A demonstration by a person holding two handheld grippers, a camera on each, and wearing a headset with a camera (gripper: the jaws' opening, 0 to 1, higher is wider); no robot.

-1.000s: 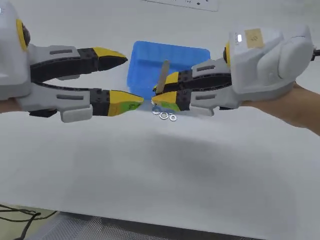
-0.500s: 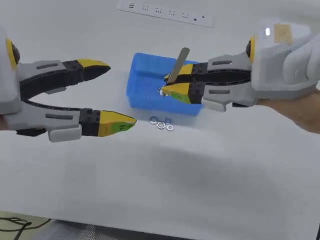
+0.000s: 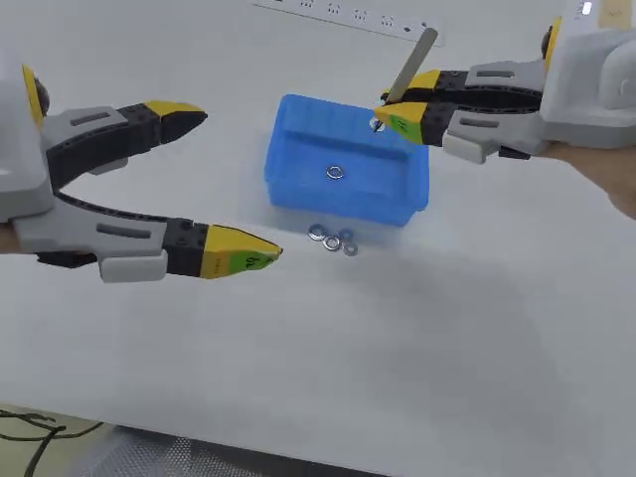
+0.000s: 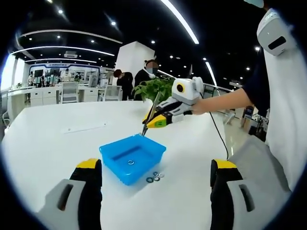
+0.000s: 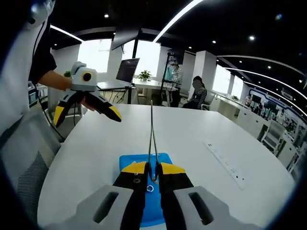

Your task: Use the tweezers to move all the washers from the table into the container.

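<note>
head view. the right gripper (image 3: 396, 111) has its jaws pressed together on the tweezers (image 3: 415, 60), which are tilted with the tip downward. the held washer (image 3: 377, 125) sits at that tip, over the far rim of the blue container (image 3: 343, 211). the open-topped container has one loose washer (image 3: 334, 173) on its floor. three table washers (image 3: 333, 238) lie clustered on the white table (image 3: 397, 338), just beside the container's near wall. the left gripper (image 3: 237, 186), jaws spread wide and holding nothing, sits left of the container and apart from it. a power strip (image 3: 348, 12) lies beyond the container. right gripper view: the gripper's own jaws cover part of the container. left gripper view: a potted plant (image 4: 153, 88) and seated people show behind the table.
</note>
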